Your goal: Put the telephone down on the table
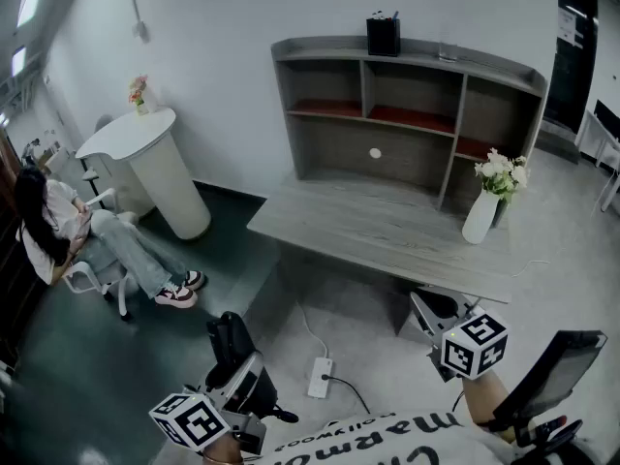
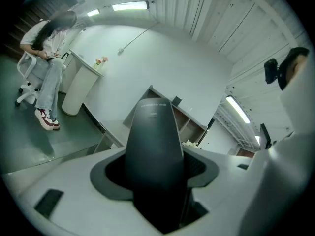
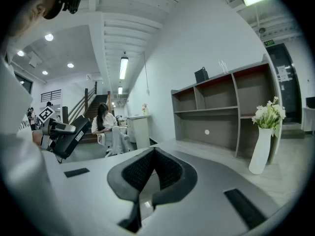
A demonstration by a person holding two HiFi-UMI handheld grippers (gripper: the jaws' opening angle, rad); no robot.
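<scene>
Telephone (image 2: pixel 153 141) clamped in left claw (image 2: pixel 155 173); right claw (image 3: pixel 152 154) view: jaws together.

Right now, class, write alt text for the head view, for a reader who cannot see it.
Seen from above, the left gripper holds a black telephone low at the left, short of a grey desk with a shelf unit and a white vase of flowers. The right gripper is empty at the lower right; a person sits far left.

A grey wooden tabletop (image 1: pixel 387 226) stands against a white wall (image 1: pixel 242 8), with a grey shelf unit (image 1: pixel 407 114) on its far edge. Dark green floor (image 1: pixel 97 376) spreads left, where a rounded white counter (image 1: pixel 145 163) stands. Strip lights (image 3: pixel 123 67) glow overhead.
</scene>
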